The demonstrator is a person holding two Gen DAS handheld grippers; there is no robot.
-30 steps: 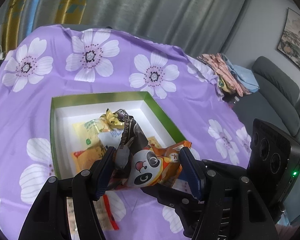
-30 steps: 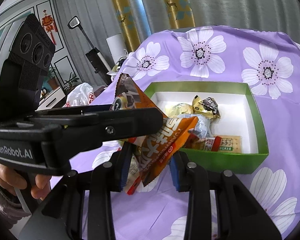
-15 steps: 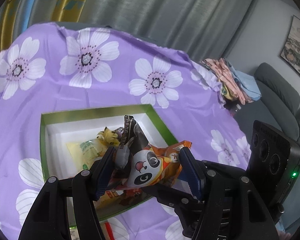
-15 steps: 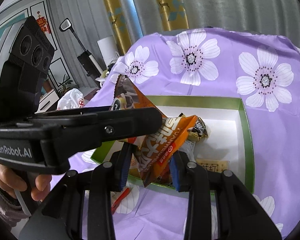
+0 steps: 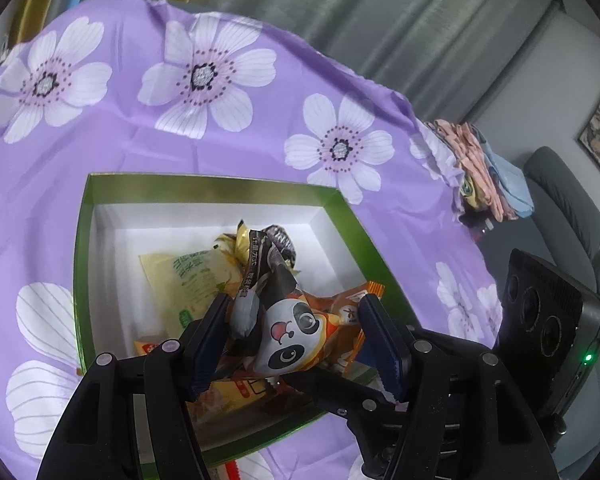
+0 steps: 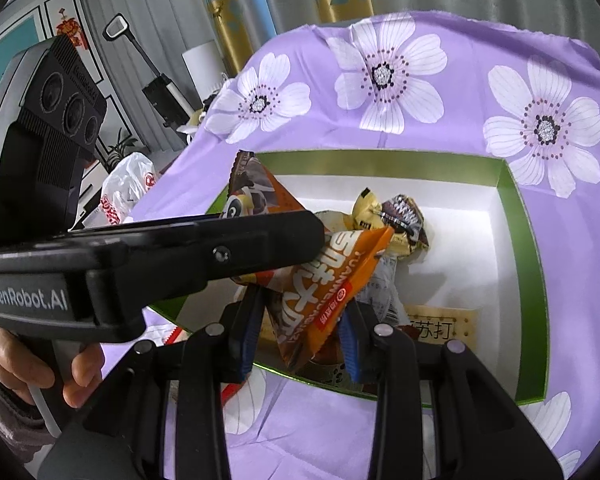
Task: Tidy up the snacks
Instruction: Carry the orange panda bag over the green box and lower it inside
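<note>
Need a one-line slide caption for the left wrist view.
Left gripper holds a panda snack packet over the green box of snacks on a purple floral cloth.

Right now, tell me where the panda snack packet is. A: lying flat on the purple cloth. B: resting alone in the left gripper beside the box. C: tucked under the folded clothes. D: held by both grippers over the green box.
D: the panda snack packet sits between the left gripper fingers, its orange end is pinched in the right gripper, and the green box lies beneath.
</note>
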